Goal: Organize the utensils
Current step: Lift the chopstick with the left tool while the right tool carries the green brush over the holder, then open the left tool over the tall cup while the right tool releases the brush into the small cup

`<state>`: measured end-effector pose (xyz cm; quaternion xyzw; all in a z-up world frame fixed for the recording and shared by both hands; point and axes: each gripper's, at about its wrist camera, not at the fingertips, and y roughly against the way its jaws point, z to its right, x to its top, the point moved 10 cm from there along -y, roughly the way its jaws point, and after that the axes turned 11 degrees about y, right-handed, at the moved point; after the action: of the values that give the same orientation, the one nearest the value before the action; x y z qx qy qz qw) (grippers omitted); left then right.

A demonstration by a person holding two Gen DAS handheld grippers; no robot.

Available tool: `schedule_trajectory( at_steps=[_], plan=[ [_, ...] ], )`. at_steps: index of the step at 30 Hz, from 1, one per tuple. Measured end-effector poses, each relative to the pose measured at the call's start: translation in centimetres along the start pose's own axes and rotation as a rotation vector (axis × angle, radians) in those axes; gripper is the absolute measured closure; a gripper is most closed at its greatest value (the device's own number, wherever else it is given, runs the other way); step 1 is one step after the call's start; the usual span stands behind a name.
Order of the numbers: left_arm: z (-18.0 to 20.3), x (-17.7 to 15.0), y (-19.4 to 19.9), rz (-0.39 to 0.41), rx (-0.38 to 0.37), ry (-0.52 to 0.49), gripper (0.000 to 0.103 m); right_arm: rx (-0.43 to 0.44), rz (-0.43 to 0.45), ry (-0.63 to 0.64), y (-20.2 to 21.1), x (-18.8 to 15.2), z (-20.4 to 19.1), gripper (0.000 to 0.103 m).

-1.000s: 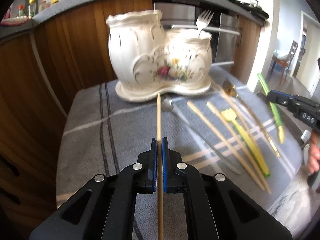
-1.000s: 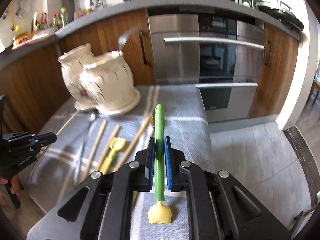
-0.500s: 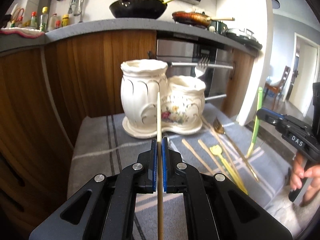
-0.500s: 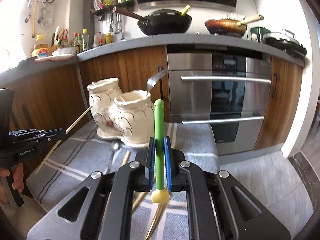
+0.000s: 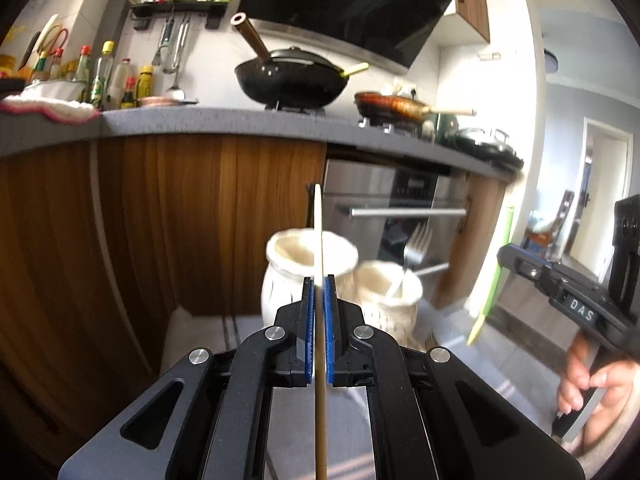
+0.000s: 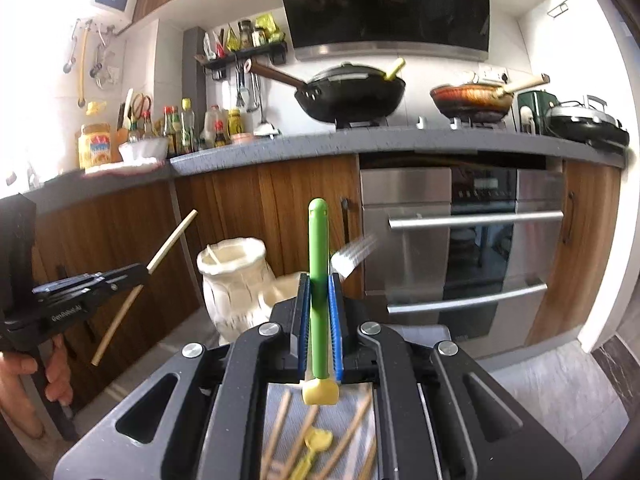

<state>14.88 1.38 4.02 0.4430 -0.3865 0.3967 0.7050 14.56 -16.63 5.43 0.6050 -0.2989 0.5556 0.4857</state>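
Left wrist view: the left gripper [image 5: 319, 308] is clenched on a single wooden chopstick [image 5: 319, 232], its blue pads pressed against both sides of the stick. The chopstick runs straight up through the jaws, with its top end showing against the oven [image 5: 400, 216] front and its lower end passing out of the bottom of the picture. Beyond the fingers stands a white ceramic holder [image 5: 304, 264] with two compartments. The taller left compartment sits directly behind the chopstick; the lower right compartment contains a metal fork [image 5: 414, 248], tines up. To the right, the right gripper [image 5: 506, 254] is seen from the side, held by a hand [image 5: 592, 384], with a green-handled utensil [image 5: 498, 272] hanging from it at a slant, clear of the holder. The picture is blurred around the holder.

Right wrist view: the right gripper [image 6: 319, 308] is clenched on the green-handled utensil [image 6: 318, 264]. The green handle stands upright between the blue pads, and a yellow end piece shows just below them. The holder [image 6: 236, 280] stands behind and to the left of the fingers, the blurred fork [image 6: 354, 256] leaning out to the right. At left, the left gripper [image 6: 136, 274] holds the chopstick [image 6: 168, 246] at a slant, apart from the holder, gripped by a hand [image 6: 52, 372]. Below the fingers, more chopsticks [image 6: 280, 432] and a yellow utensil [image 6: 310, 452] lie on a grey striped cloth [image 6: 352, 412].
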Motion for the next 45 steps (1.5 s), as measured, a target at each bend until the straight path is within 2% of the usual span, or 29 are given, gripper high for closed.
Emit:
schedule_trajectory(
  at_steps=[3, 10, 18, 27, 34, 45],
  plan=[
    [0.1, 1.8, -0.8, 0.031, -0.014, 0.011, 0.098, 0.007, 0.040, -0.008, -0.8, 2.0, 0.0, 0.094],
    [0.8, 6.4, -3.9, 0.123, -0.100, 0.063, 0.098, 0.036, 0.096, -0.070, -3.4, 5.1, 1.0, 0.094],
    [0.6, 9.1, -9.1, 0.159, -0.122, 0.123, 0.098, 0.049, 0.098, -0.105, -6.1, 4.6, 1.7, 0.094],
    [0.0, 7.9, -12.0, 0.173, -0.096, 0.112, 0.098, 0.105, 0.001, -0.116, -8.9, 1.6, 1.2, 0.094],
    [-1.0, 5.8, -10.0, 0.155, -0.085, 0.104, 0.098, 0.136, -0.066, -0.123, -9.9, -0.3, 0.5, 0.094],
    [-0.7, 2.3, -8.6, 0.034, -0.026, 0.001, 0.098, 0.119, -0.161, -0.065, -11.2, -2.7, -0.6, 0.094]
  ],
)
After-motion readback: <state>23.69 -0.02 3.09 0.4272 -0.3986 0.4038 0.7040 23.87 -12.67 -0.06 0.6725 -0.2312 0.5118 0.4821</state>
